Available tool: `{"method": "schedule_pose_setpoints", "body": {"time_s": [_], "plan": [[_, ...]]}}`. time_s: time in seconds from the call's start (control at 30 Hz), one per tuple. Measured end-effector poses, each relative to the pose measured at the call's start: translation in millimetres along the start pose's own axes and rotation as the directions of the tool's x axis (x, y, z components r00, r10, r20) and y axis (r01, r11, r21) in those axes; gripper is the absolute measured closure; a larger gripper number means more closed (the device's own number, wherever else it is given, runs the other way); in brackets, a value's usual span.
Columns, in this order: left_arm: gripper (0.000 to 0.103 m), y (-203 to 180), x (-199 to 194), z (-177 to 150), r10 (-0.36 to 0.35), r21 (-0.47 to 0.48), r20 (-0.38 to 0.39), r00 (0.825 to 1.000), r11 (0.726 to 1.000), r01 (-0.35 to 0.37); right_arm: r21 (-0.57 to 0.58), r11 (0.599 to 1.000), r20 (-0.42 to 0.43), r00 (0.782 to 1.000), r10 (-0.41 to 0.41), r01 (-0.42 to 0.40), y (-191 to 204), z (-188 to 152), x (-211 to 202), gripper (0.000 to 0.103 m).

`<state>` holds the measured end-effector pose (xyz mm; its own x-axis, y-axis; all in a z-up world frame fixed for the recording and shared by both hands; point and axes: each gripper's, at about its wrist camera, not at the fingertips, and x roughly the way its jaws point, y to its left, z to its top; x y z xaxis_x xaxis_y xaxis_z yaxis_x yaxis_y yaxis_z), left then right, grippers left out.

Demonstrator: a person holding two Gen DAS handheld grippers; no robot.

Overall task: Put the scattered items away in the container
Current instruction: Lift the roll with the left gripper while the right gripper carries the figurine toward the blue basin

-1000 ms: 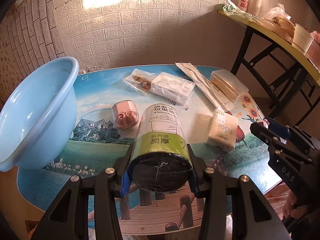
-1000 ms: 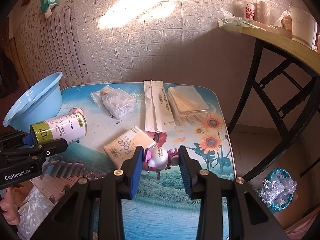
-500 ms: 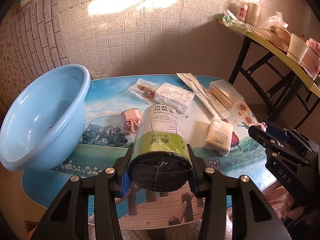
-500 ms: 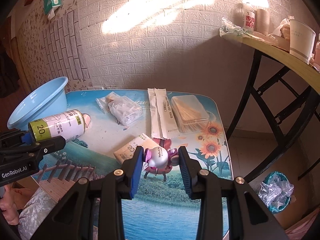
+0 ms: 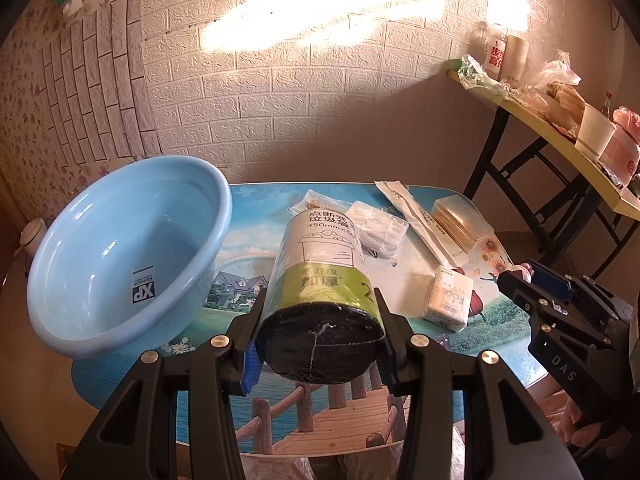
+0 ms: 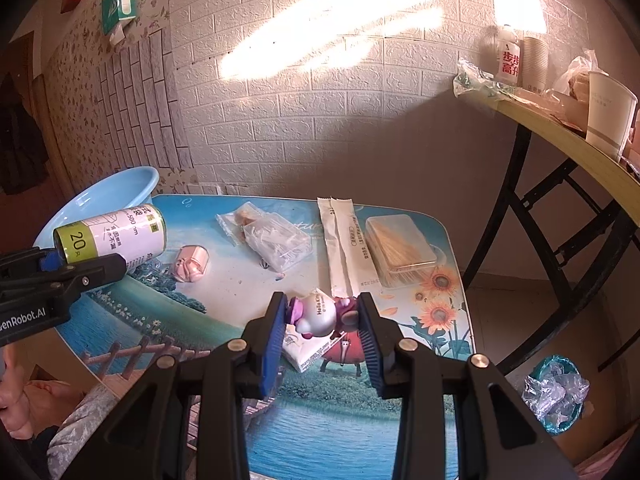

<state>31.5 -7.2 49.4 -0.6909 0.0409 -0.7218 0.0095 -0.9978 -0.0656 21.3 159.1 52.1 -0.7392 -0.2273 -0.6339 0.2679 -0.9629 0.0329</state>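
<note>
My left gripper point(image 5: 318, 344) is shut on a roll of trash bags point(image 5: 320, 280) with a green and white label, held lifted above the table, just right of the light blue basin point(image 5: 120, 256). The roll also shows in the right wrist view point(image 6: 116, 236). My right gripper point(image 6: 322, 332) is shut on a small white and purple Hello Kitty figure point(image 6: 318, 314), held above the table's right part. On the table lie a tissue pack point(image 5: 448, 300), a pink case point(image 6: 192, 262), a clear plastic box point(image 6: 280, 244), a snack bag point(image 6: 240, 220), two long paper sleeves point(image 6: 344, 248) and a toothpick box point(image 6: 400, 244).
The low table point(image 6: 360, 420) has a printed landscape top and stands against a white brick wall. A folding table point(image 6: 568, 144) with cups and bags stands at the right. A bin with a plastic bag point(image 6: 556, 388) is on the floor at the right.
Both grippers have risen with their loads. The left one has moved with the roll toward the basin, which now shows its inside. The pink case is hidden behind the roll in the left view.
</note>
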Motion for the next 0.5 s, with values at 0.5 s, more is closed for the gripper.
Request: {"method": "schedule_pose_setpoints", "body": {"time_s": [0.5], "plan": [[0.059,47.1,-34.4,16.2,0.068,-0.041,0.059,0.996,0.997,-0.065,-0.034,0.998,0.049,0.998,0.049,-0.048,38.1,31.7,-10.7,0.067]]}}
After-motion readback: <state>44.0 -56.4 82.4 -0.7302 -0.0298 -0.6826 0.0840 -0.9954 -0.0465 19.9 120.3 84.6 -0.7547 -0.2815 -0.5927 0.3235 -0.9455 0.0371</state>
